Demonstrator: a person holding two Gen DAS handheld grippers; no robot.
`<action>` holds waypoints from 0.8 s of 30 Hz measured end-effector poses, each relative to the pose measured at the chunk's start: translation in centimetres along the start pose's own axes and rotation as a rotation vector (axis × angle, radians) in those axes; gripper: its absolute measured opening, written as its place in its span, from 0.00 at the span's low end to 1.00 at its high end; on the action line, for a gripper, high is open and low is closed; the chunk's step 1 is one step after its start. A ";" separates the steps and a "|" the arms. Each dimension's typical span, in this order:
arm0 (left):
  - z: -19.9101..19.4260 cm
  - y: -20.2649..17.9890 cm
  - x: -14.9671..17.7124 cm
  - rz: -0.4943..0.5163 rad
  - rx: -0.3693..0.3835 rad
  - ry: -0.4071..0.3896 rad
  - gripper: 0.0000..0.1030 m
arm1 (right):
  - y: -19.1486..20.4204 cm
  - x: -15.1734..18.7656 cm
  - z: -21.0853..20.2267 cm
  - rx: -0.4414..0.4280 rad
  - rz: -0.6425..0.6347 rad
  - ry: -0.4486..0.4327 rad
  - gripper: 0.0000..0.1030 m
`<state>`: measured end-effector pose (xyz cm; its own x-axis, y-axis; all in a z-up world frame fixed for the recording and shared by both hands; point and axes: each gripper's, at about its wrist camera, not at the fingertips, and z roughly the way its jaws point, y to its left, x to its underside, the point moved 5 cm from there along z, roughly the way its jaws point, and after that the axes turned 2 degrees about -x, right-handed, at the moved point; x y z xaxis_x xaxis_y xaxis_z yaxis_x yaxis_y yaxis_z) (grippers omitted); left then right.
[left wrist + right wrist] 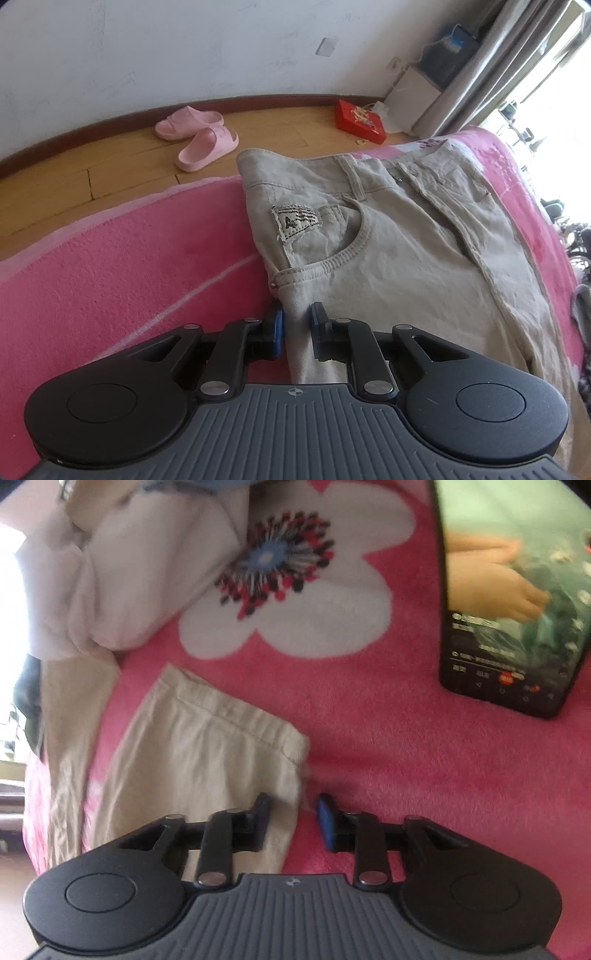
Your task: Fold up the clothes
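Nearest the lens in the left wrist view, the left gripper (297, 328) pinches the side seam of the beige trousers (388, 251), a fold of cloth caught between its blue pads (277, 325) just below the front pocket. In the right wrist view, the right gripper (293, 814) sits at the corner of one trouser leg hem (236, 731); the picture is blurred, a gap shows between its tips, and the edge of the cloth lies there, so I cannot tell from the picture whether it is pinched, though the tongs seem nearly pressed together.

The trousers lie flat on the pink flowered blanket (110, 266), waistband toward the far edge of the bed and legs running back toward the person. One leg lies beside the other (74, 716) with blanket showing between them, so judging by this, no fold is finished: the legs are yet to be laid together, then doubled up.

Around them: a pale garment (122, 579) bunched on the blanket, a phone (513, 602) with its screen lit, and on the wooden floor pink slippers (199, 136) and a red box (360, 120).
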<state>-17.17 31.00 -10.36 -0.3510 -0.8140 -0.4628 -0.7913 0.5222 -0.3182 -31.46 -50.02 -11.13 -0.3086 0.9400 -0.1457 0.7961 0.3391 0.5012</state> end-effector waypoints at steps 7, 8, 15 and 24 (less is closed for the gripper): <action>-0.8 -0.4 0.0 0.027 -0.009 -0.021 0.10 | 1.0 0.6 -4.2 -0.014 -0.095 -0.101 0.02; -0.8 -0.4 0.1 0.028 -0.007 -0.021 0.10 | 0.6 0.7 -4.3 0.007 -0.087 -0.096 0.02; -0.3 -0.3 0.2 0.038 -0.005 -0.007 0.10 | -3.4 2.0 -3.0 0.067 0.084 -0.027 0.03; 0.1 0.9 -0.2 -0.048 0.069 0.046 0.14 | -3.7 2.9 -2.5 -0.057 0.171 0.073 0.24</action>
<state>-17.73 31.65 -10.67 -0.3376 -0.8482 -0.4082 -0.7716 0.4978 -0.3962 -36.62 -48.63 -11.26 -0.2101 0.9777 0.0065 0.8099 0.1703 0.5612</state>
